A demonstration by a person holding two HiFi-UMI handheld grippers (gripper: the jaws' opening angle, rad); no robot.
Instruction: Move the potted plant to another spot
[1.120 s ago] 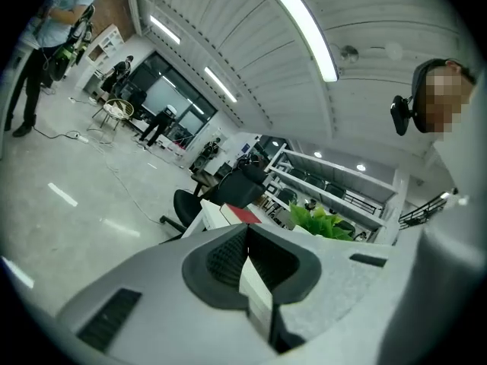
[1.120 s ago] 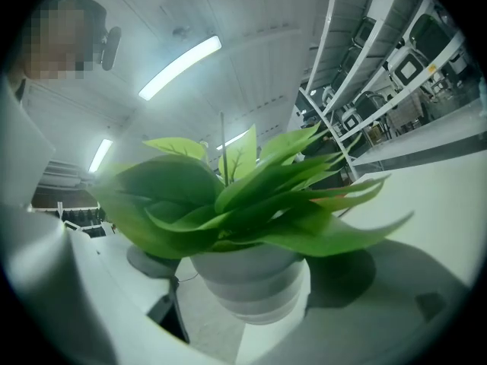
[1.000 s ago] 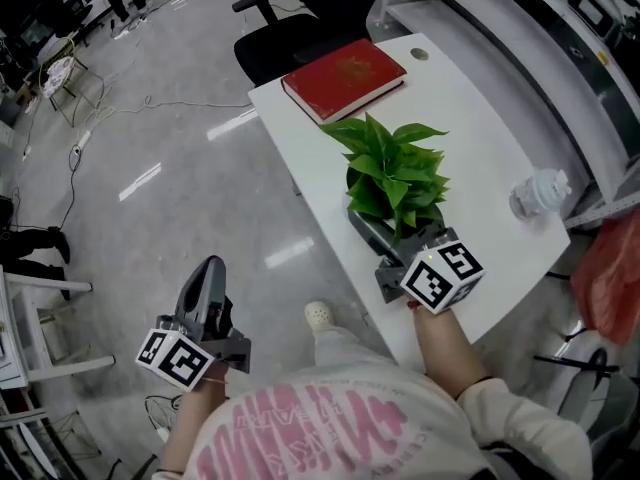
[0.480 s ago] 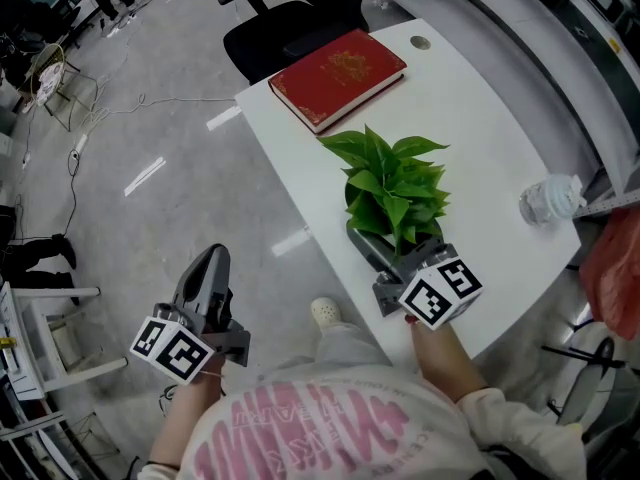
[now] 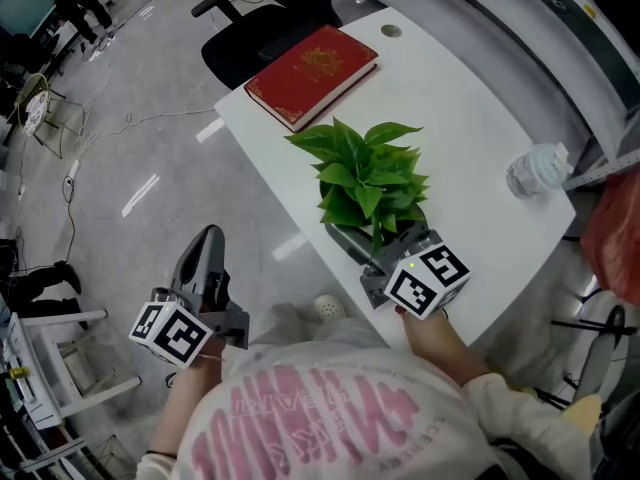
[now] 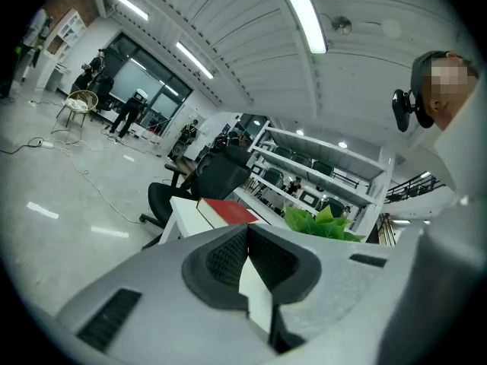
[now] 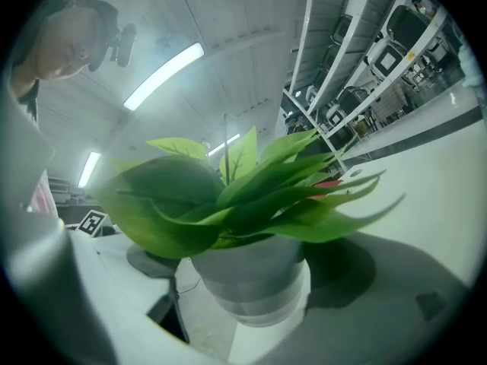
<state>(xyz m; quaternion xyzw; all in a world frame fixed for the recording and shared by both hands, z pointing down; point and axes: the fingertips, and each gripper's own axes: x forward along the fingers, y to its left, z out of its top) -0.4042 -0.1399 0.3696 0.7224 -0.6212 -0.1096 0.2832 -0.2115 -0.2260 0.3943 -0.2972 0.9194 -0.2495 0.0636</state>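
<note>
The potted plant has broad green leaves and a pale grey pot. It stands near the front edge of the white table. My right gripper reaches in from the front edge with one jaw on each side of the pot, shut on it. In the head view the leaves hide most of the pot. In the right gripper view the pot fills the gap between the jaws. My left gripper hangs over the floor, left of the table. It is shut with nothing in it.
A red book lies at the table's far corner, with a black office chair behind it. A crumpled white object sits near the table's right edge. A red bag hangs past that edge. Cables trail on the grey floor.
The head view has shifted, so table, book and plant sit further left in the picture. The right gripper keeps its hold on the pot. The left gripper has barely moved.
</note>
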